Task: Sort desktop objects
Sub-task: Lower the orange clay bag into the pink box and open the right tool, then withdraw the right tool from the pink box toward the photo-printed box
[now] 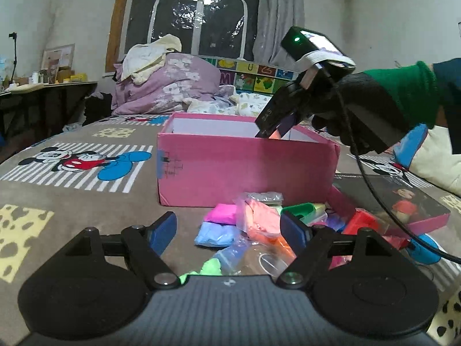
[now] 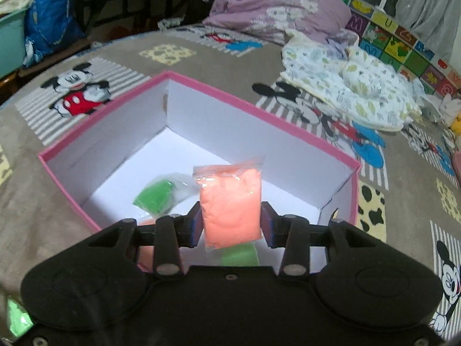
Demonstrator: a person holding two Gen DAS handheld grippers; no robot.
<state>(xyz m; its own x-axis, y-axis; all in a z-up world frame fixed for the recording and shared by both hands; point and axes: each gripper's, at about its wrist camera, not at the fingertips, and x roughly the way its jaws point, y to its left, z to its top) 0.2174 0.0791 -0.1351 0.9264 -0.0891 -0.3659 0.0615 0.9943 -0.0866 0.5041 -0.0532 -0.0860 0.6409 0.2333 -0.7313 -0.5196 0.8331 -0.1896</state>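
Observation:
A pink cardboard box (image 1: 230, 170) with a white inside stands on the bed; it also shows in the right wrist view (image 2: 201, 86). My right gripper (image 2: 232, 225) is shut on an orange clay bag (image 2: 230, 201) and holds it over the open box; in the left wrist view this gripper (image 1: 273, 132) dips into the box top. A green clay bag (image 2: 157, 194) lies inside. My left gripper (image 1: 229, 230) is open and empty above a pile of clay bags (image 1: 245, 225): pink, light blue, orange and green.
The pink box lid (image 1: 403, 204) lies right of the box. A purple duvet (image 1: 170, 86) and a patterned pillow (image 2: 345, 95) sit at the back of the bed. A cable (image 1: 374, 196) hangs from the right gripper. A desk (image 1: 43, 92) stands far left.

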